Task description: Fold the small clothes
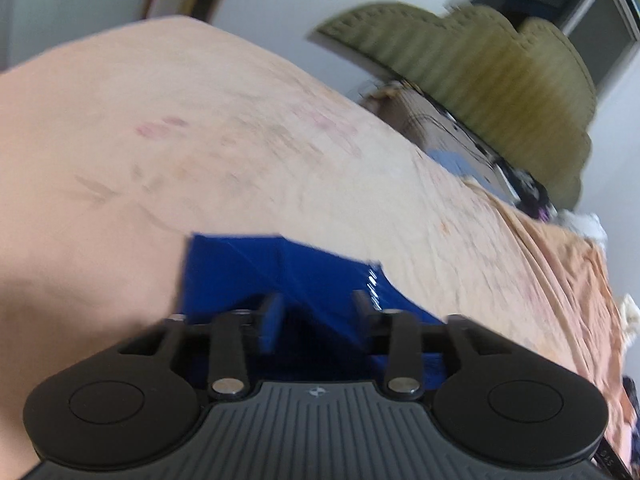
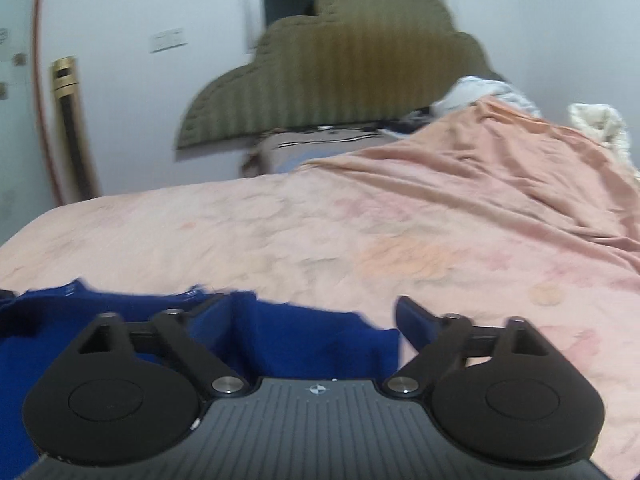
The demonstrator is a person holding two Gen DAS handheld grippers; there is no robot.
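Bed sheet: the peach bed sheet [image 1: 168, 128] lay spread flat and served as the folding surface, which is likely why the cloth was set down near its front edge
Left gripper: the left gripper [image 1: 318, 318] pointed down at the cloth with its jaws part-way apart; no pad pressed on fabric, so I judge it released, nothing held
Blue garment: the blue garment [image 1: 280, 272] rested on the sheet just ahead of and under the left fingers, one diagonal crease across it, which suggests a fold had been laid over
Same garment, right view: the garment [image 2: 304, 344] lay low and left, its right edge ending between the two right fingers
Right gripper: the right gripper [image 2: 316, 320] stood wide apart, empty, its left finger [image 2: 208, 312] over the blue cloth and its right finger [image 2: 416, 320] over bare sheet
Headboard: the olive headboard [image 2: 340, 72] stood at the far end, well apart from the work
Blanket: a rumpled peach blanket [image 2: 520, 168] was heaped on the right, clear of the garment
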